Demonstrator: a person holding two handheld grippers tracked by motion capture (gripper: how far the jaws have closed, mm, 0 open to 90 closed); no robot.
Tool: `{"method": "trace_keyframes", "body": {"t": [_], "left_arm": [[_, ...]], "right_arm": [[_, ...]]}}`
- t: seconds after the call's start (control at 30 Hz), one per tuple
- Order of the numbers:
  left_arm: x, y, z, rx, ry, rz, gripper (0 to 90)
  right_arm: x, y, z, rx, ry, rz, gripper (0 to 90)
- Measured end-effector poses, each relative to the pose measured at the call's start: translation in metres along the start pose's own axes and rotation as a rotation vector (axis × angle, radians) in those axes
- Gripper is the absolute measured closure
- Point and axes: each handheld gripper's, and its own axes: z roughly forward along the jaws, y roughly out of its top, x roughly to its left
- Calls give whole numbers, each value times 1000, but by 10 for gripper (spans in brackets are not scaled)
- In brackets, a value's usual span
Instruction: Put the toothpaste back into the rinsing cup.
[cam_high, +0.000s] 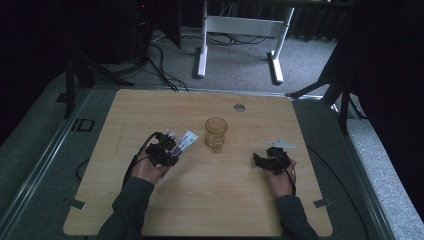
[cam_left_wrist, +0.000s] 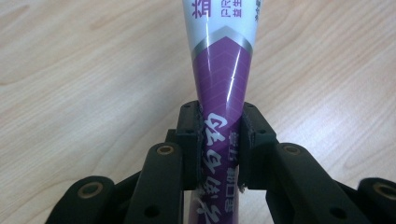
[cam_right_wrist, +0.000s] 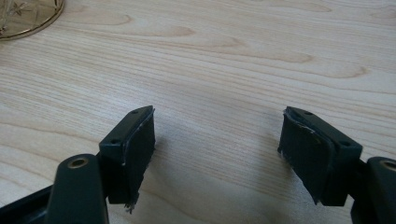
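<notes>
A purple and white tube (cam_left_wrist: 223, 74) with printed lettering lies across the wooden table (cam_high: 200, 210). My left gripper (cam_left_wrist: 219, 140) is shut on its purple end, both pads pressed against its sides. From above, the tube (cam_high: 187, 140) points from the left gripper (cam_high: 167, 150) toward an amber glass (cam_high: 216, 134) standing upright mid-table. My right gripper (cam_right_wrist: 217, 149) hovers low over bare wood, jaws wide apart with nothing between them. It sits right of the glass in the high view (cam_high: 267, 161). The glass's base (cam_right_wrist: 28, 16) appears at the top left of the right gripper view.
A small pale object (cam_high: 281, 144) lies just beyond the right gripper. A round grommet hole (cam_high: 239, 107) marks the table's far edge. White desk legs (cam_high: 202, 45) and cables stand on the floor behind the table.
</notes>
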Motion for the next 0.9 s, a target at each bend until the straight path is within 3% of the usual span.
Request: {"method": "trace_keyframes", "body": {"t": [0.17,0.4,0.67,0.9], "left_arm": [[2,-1,0,-26,5,-23,733],[2,-1,1,-31,7,-22,733],[1,0,-2,-67,29,-31,734],[3,1,-6,-94,21,-44,734]], "right_arm": [[0,0,0,0,0,0,267],[0,0,0,0,0,0,266],[0,0,0,0,0,0,267],[0,0,0,0,0,0,267]]}}
